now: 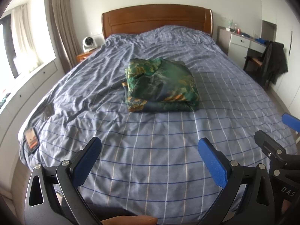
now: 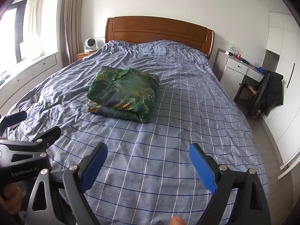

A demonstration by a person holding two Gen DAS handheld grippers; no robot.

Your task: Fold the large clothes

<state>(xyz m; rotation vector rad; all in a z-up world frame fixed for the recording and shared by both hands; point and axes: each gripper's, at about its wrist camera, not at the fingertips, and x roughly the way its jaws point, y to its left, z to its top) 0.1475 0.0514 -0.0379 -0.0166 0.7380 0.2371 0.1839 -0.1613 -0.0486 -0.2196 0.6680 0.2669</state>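
Note:
A green patterned garment (image 1: 161, 86) (image 2: 122, 93) with orange and blue patches lies folded into a thick bundle in the middle of the bed (image 1: 150, 159) (image 2: 187, 112). My left gripper (image 1: 150, 144) hangs open over the near part of the checked blue cover, well short of the bundle, with nothing between its blue pads. In the same way my right gripper (image 2: 148, 150) stands open and empty above the cover. Each gripper shows at the edge of the other's view: the right gripper (image 1: 275, 129) and the left gripper (image 2: 37, 122).
A phone (image 1: 31, 139) lies at the bed's near left corner. A wooden headboard (image 1: 157, 18) closes the far end, with a small white fan (image 1: 88, 43) on a nightstand to its left. A white desk (image 2: 241, 69) and a chair with a dark jacket (image 2: 268, 93) stand right.

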